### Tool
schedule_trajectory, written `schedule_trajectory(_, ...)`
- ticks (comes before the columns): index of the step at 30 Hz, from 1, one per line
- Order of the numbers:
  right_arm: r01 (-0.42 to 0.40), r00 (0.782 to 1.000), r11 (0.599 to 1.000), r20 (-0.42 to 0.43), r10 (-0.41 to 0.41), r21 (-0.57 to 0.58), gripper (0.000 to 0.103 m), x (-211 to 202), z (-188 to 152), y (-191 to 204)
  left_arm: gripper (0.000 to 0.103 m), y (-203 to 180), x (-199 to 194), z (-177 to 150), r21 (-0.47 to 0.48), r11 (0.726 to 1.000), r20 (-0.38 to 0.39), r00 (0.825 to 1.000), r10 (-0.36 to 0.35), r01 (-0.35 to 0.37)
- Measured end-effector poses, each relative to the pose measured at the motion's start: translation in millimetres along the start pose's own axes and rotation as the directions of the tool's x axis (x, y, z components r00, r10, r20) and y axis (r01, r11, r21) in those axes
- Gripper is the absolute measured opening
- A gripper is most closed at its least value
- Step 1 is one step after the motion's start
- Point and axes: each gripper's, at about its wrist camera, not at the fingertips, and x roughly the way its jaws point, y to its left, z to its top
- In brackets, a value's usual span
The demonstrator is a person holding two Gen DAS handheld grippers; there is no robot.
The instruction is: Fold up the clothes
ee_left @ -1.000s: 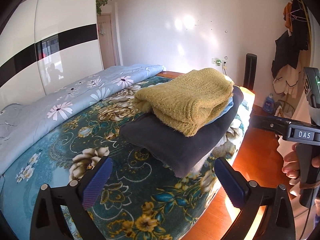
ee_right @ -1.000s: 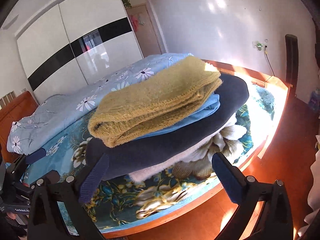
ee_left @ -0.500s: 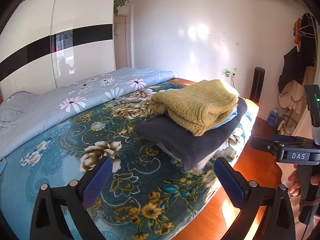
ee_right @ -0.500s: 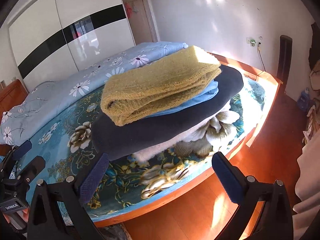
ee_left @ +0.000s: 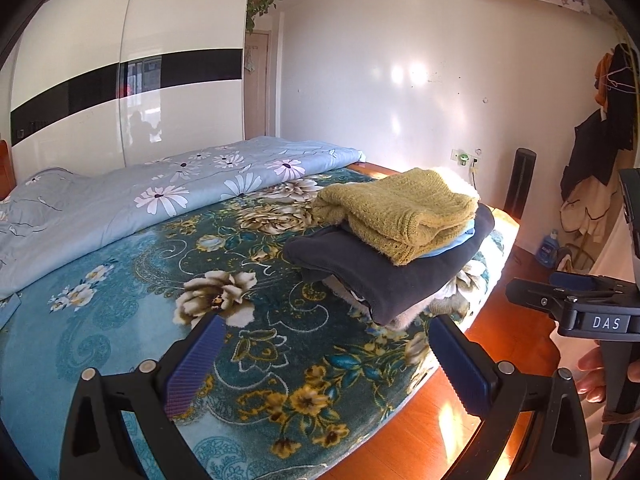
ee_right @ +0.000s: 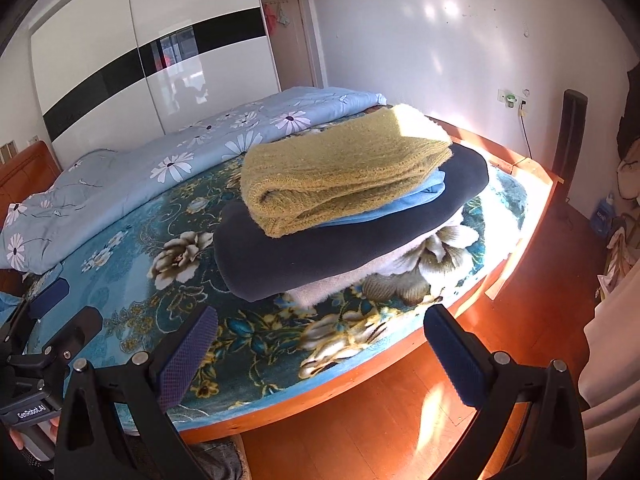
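Your left gripper [ee_left: 324, 364] sits wide open over bare floral bedspread [ee_left: 132, 320], with free surface running ahead to the stack of folded clothes [ee_left: 392, 240] near the bed's corner. The rolled quilt [ee_left: 160, 200] bounds the far side. Your right gripper [ee_right: 320, 350] hangs over wood floor [ee_right: 400, 420], off the bed edge.

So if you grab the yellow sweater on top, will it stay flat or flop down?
Probably flop: the yellow sweater is soft, loose knit, folded into thick layers. It looks light and fuzzy, so unlikely to slip. Pinched at one edge, the fold would likely fall open.
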Motion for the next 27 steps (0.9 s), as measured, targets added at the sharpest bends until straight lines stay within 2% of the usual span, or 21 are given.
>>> schedule_trajectory(14,0.006,1.0,0.999,-0.03,-0.007,-0.044,0.103,4,-9,15,0.103,-1,7,-5,0.029,1.0,-0.034,0.999,0.002,-0.001)
schedule_trajectory(27,0.017,0.998,0.998,-0.053,-0.02,-0.06,0.103,2,-12,16,0.103,-18,11,-7,0.061,0.997,-0.054,0.998,-0.036,0.039)
